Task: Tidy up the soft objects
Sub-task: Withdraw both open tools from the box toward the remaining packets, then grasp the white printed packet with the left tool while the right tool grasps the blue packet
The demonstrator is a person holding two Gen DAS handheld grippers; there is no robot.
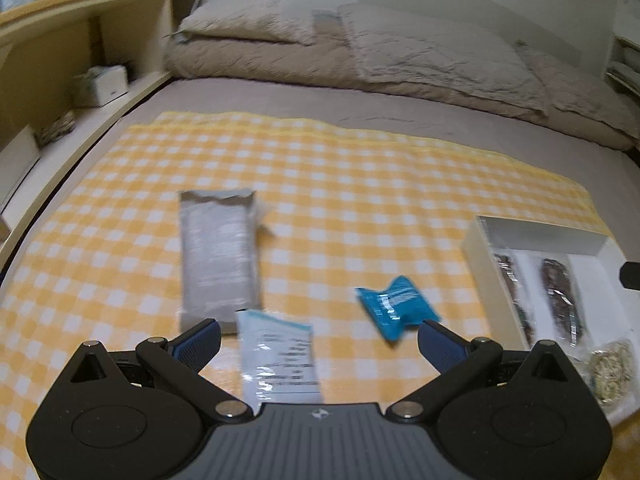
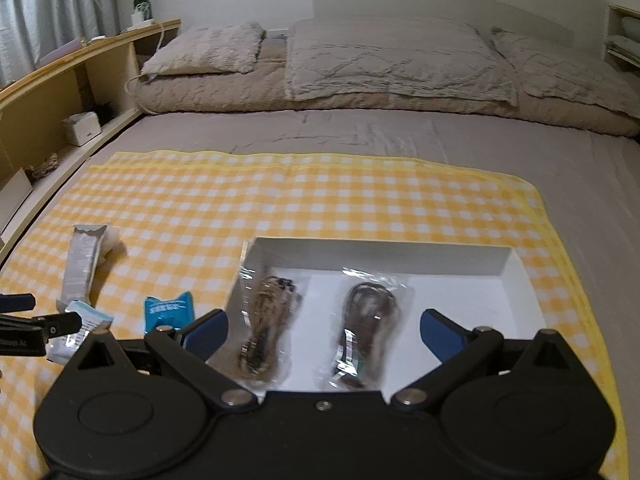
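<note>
On a yellow checked cloth [image 1: 320, 168] lie a grey pouch [image 1: 218, 256], a pale blue-white packet [image 1: 280, 360] and a bright blue packet [image 1: 394, 306]. My left gripper [image 1: 318, 340] is open, just above the pale packet, with nothing between its fingers. A white box [image 2: 524, 292] holds two clear bags of dark items [image 2: 266, 320] [image 2: 366, 328]. My right gripper [image 2: 324, 332] is open and empty above the box's near edge. The box also shows in the left wrist view [image 1: 480, 248], with a clear bag of pale stuff [image 1: 608, 368] beside it.
The cloth lies on a grey bed [image 2: 360, 132] with beige pillows [image 2: 392, 60] at the far end. A wooden shelf unit [image 2: 60, 92] runs along the left side, with a green bottle [image 2: 141, 0] on top.
</note>
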